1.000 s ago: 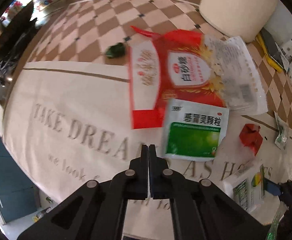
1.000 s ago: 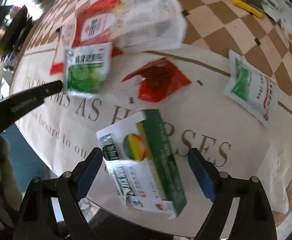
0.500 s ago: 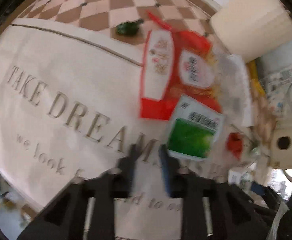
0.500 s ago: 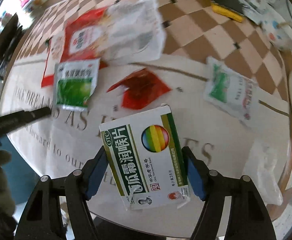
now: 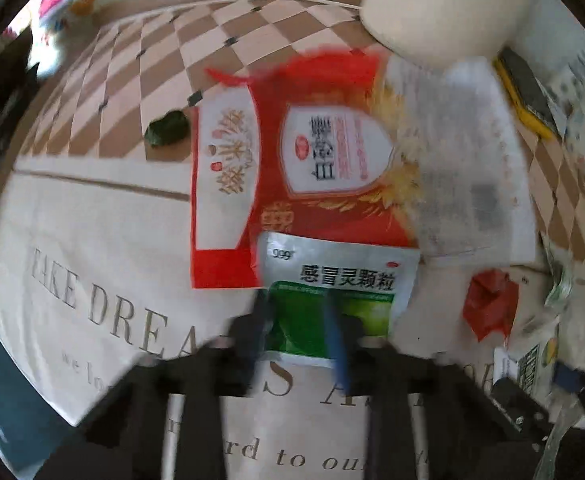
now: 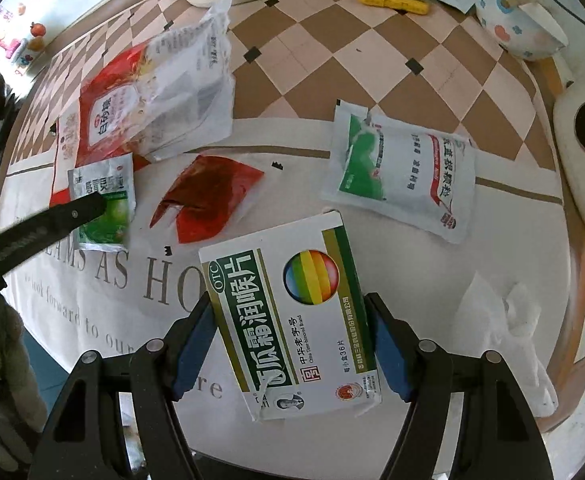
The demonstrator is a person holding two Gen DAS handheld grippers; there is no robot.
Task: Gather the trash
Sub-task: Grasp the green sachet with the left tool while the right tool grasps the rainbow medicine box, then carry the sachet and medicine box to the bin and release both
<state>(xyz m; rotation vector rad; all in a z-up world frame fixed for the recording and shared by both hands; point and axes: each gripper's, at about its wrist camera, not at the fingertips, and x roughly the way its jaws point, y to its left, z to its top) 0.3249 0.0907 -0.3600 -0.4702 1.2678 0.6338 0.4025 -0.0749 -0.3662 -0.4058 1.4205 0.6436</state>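
The box (image 6: 292, 316) is clamped between the right gripper's (image 6: 292, 344) blue pads, lifted above the cloth (image 6: 372, 248). The left gripper (image 5: 298, 316) stands open, fingers straddling the green sachet's (image 5: 340, 276) near end, beside a red wrapper (image 5: 490, 306).

Both tools are black plastic with silver round screws at the arm joints. The right gripper (image 6: 292, 344) has blue pads (image 6: 190, 354) lining its fingers; the left gripper (image 5: 298, 320), blurred, shows blue too.
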